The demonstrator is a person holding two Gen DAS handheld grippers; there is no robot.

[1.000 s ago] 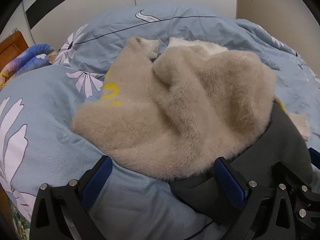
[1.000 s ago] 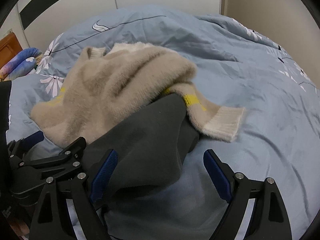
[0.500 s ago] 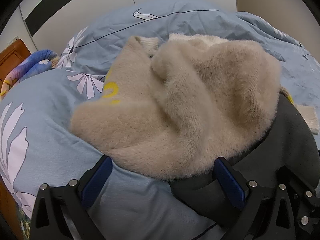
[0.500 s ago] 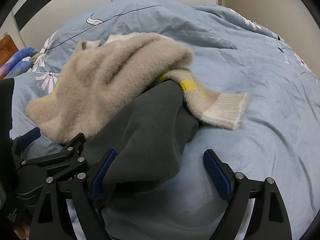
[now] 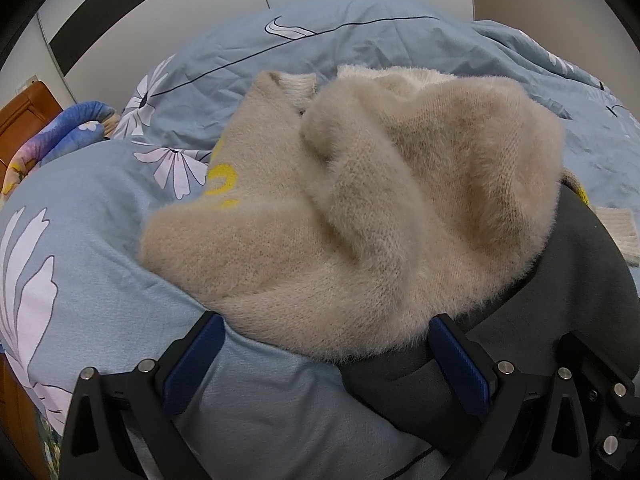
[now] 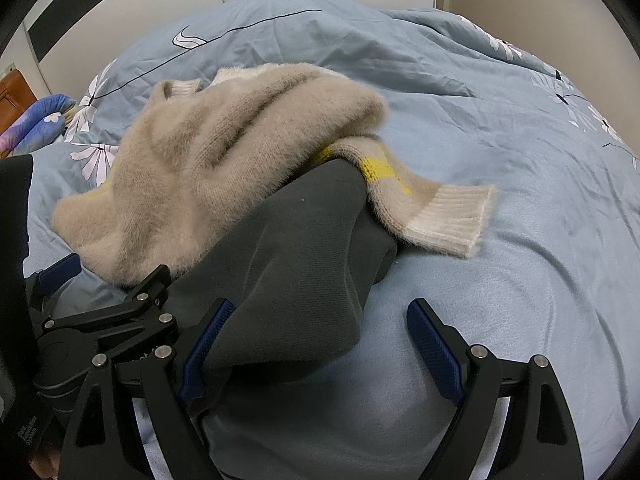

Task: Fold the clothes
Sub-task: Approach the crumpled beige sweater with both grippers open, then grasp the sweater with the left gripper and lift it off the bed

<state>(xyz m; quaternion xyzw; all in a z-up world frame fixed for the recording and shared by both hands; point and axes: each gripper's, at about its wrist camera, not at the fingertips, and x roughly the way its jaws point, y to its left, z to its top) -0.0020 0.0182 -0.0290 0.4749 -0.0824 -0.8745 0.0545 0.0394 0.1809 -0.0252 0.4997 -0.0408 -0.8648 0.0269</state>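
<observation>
Right wrist view: right gripper [image 6: 320, 340] wide open and empty, dark garment [image 6: 288, 264] between its fingers under the beige sweater [image 6: 208, 168] on the bed [image 6: 520, 160]; left gripper [image 5: 328, 364] likewise open, empty, sweater just ahead, probably staged for a two-handed pickup.

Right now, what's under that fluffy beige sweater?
A dark grey garment sticks out from under the sweater; both lie on the blue duvet. How far it reaches underneath is hidden.
</observation>
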